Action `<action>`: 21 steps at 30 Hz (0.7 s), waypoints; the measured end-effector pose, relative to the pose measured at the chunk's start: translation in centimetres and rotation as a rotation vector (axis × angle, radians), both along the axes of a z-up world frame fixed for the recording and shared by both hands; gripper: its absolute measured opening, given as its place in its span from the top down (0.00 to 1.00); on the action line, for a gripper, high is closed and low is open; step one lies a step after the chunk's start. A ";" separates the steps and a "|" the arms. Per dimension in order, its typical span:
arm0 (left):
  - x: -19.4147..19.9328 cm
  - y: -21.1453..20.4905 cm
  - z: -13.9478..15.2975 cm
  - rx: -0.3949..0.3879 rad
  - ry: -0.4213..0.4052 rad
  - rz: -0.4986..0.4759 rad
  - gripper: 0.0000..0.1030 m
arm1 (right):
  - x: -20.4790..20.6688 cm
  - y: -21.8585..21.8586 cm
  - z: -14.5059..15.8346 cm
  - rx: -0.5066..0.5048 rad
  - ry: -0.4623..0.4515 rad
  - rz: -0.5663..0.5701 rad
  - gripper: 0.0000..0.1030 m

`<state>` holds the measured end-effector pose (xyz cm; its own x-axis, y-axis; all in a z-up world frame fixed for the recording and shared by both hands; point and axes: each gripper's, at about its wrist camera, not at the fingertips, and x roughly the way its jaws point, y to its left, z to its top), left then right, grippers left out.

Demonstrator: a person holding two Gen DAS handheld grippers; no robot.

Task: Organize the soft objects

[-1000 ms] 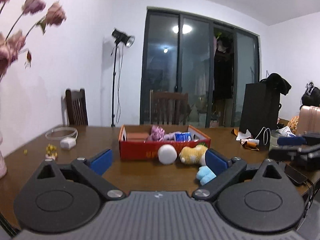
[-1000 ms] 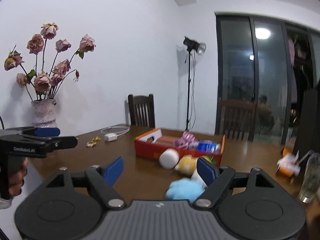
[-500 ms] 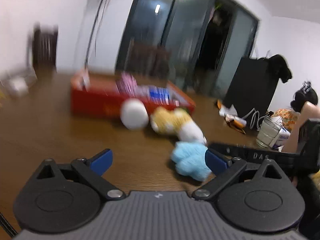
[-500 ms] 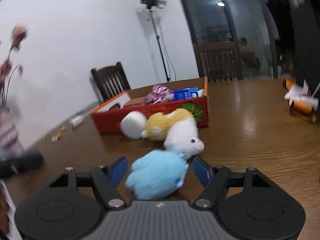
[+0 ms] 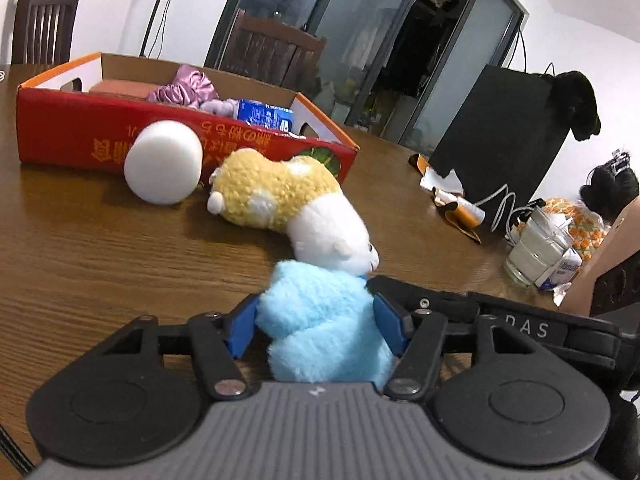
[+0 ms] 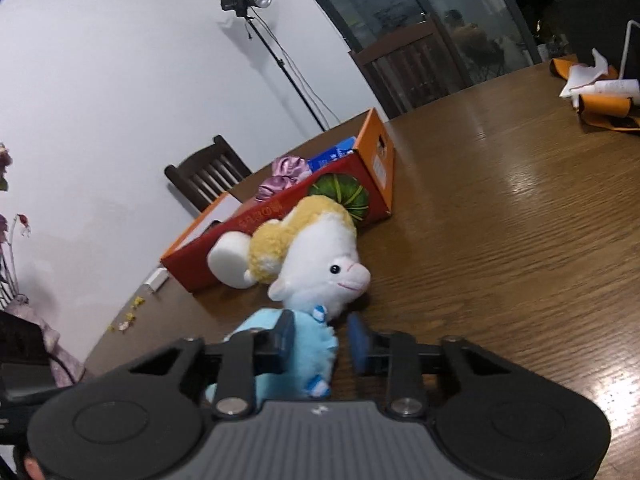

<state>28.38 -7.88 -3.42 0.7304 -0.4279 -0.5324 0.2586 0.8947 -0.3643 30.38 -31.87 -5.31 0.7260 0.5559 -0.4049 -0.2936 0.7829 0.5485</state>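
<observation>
A light blue plush (image 5: 320, 320) lies on the wooden table (image 5: 100, 248), next to a yellow and white plush animal (image 5: 288, 204). My left gripper (image 5: 316, 324) has both blue pads pressed into the blue plush. My right gripper (image 6: 322, 340) straddles the same plush (image 6: 308, 344) from the other side, jaws narrowed with a gap on the right pad. A white foam cylinder (image 5: 164, 168) leans against a red cardboard box (image 5: 80, 136) holding pink cloth (image 5: 186, 88) and a blue packet (image 5: 264, 114).
A glass jar (image 5: 536, 248), cables and orange wrappers (image 5: 456, 204) sit at the table's right. A black bag (image 5: 500, 128) stands behind them. Wooden chairs (image 6: 212, 172) line the far side. A vase of dried flowers (image 6: 24, 320) stands at the left.
Both grippers came down and forward from a raised, level view to the blue plush. The left jaws closed onto it; the right jaws narrowed around its other side.
</observation>
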 end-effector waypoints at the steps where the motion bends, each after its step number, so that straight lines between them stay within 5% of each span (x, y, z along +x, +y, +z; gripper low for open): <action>1: -0.1 0.1 0.1 0.004 0.000 -0.014 0.42 | 0.2 -0.1 0.0 0.009 0.004 0.008 0.74; 8: -1.5 1.7 0.0 -0.069 0.051 0.002 0.50 | 0.3 0.2 0.1 0.032 -0.001 0.077 0.87; 13: -4.1 3.9 0.4 -0.069 0.064 0.013 0.50 | -1.1 1.4 0.1 0.071 0.022 0.141 0.88; 21: -8.2 8.2 0.2 -0.079 0.022 0.077 0.47 | -6.0 5.8 0.8 -0.012 -0.018 0.100 0.89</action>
<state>20.15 0.35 -3.21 0.7510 -0.4124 -0.5156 0.1813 0.8797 -0.4395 24.41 -26.06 -4.50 0.6744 0.6210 -0.3994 -0.3802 0.7558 0.5330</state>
